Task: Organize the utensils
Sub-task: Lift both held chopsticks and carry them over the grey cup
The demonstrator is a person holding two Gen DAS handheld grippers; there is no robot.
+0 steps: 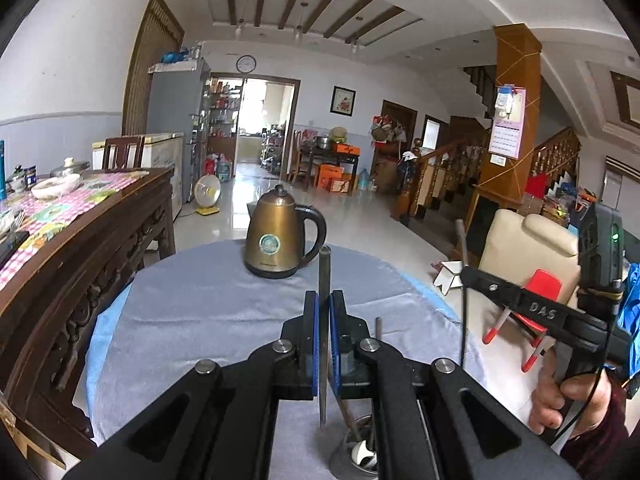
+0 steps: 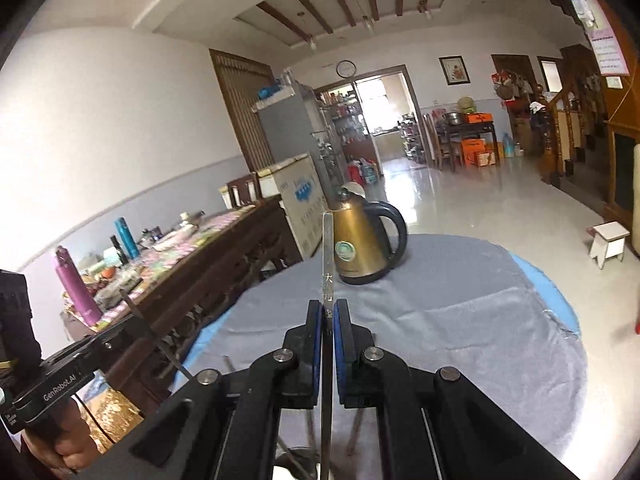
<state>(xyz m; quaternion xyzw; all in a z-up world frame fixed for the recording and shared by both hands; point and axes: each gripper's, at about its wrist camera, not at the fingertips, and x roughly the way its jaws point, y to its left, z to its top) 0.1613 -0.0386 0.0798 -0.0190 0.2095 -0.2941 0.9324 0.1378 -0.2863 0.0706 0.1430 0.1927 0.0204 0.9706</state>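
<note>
**Over a cloth-covered surface, two utensils going up**

Above the round surface (image 1: pixel 192 320) draped in grey cloth, the left tool (image 1: pixel 325 320) is pinching a thin metal utensil (image 1: pixel 324 280) upright between its blue pads, its lower tip hanging over a metal holder (image 1: pixel 352 452) with other utensils standing in it. Beside it, the right tool (image 2: pixel 328 320) is clamping a flat steel utensil (image 2: pixel 328 248) stamped with characters, also upright. A bronze kettle (image 1: pixel 276 236) is standing well beyond both, near the far edge.
</note>
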